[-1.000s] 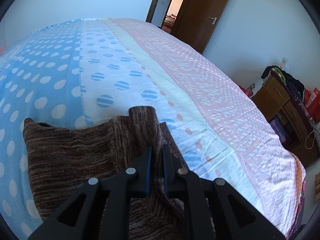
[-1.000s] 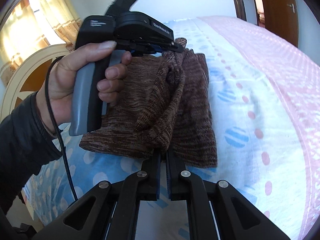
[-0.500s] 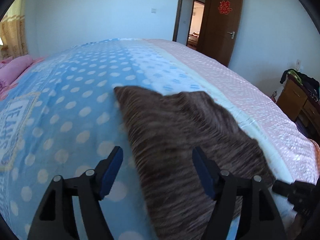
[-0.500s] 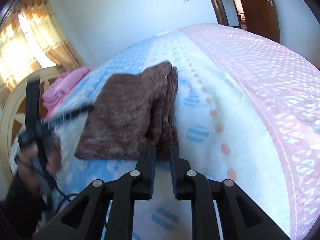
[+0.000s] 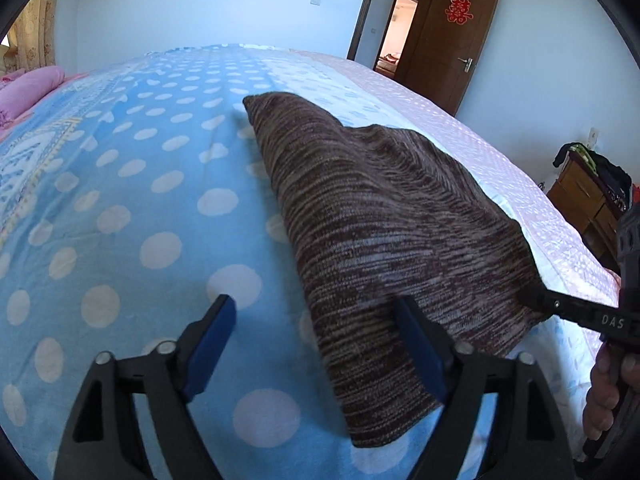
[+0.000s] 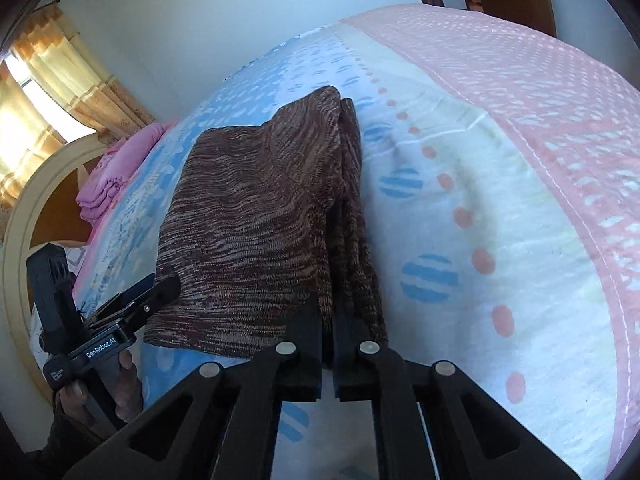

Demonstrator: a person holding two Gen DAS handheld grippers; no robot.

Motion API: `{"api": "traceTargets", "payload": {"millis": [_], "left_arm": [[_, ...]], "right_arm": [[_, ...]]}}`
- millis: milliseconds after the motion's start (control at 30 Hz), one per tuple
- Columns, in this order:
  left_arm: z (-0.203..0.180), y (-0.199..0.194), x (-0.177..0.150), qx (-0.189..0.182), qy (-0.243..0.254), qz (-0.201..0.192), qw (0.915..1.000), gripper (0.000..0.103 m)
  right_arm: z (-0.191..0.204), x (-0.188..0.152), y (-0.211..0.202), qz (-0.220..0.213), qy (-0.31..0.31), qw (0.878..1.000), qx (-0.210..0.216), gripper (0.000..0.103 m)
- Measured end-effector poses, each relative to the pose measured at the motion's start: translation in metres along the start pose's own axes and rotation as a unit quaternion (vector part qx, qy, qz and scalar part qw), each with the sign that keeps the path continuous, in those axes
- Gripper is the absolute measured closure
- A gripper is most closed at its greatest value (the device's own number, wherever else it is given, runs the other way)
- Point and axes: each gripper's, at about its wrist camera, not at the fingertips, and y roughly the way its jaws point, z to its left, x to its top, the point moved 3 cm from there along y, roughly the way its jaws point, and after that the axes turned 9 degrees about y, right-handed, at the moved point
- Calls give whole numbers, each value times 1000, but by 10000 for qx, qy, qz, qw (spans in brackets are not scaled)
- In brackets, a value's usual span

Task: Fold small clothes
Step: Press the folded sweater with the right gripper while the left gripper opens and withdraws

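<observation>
A brown striped knit garment [image 5: 384,216] lies folded on the polka-dot bedspread [image 5: 120,200]. My left gripper [image 5: 316,320] hovers over its near left edge with the jaws opening wide. The cloth's edge runs between the blue pads [image 5: 212,340], which do not press on it. In the right wrist view the garment [image 6: 256,216] stretches away from my right gripper [image 6: 328,320], which is shut on its near folded edge. The left wrist view shows that right gripper [image 5: 536,300] pinching the garment's right corner. A hand holds the left gripper [image 6: 160,286] at the garment's left edge.
A folded pink blanket [image 6: 108,176] lies near the cream headboard [image 6: 20,220] by the curtained window. A wooden dresser [image 5: 588,196] piled with clothes stands beyond the bed's right side. A brown door [image 5: 448,32] stands open at the back.
The left gripper let go of the garment, opened wide and swung to its left edge. The garment dropped flat in a fold. The right gripper stays pinched at the near edge.
</observation>
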Motion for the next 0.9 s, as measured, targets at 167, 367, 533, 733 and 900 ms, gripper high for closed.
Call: {"api": "traceTargets", "payload": {"millis": [167, 367, 533, 733, 900], "left_arm": [[0, 5, -3, -109, 26, 140, 9998, 5], [0, 6, -4, -87, 65, 162, 9998, 3], [-2, 6, -6, -75, 106, 166, 9998, 1], [-1, 6, -7, -69, 103, 171, 9998, 0], [-3, 7, -6, -13, 144, 208, 9997, 0]], "right_arm": [[0, 2, 4, 160, -73, 9998, 17, 101], [10, 59, -22, -372, -232, 9990, -84, 69], [27, 127, 12, -328, -218, 9991, 142, 69], [38, 151, 93, 411, -41, 9990, 149, 101], [5, 150, 103, 209, 101, 9985, -492, 99]]}}
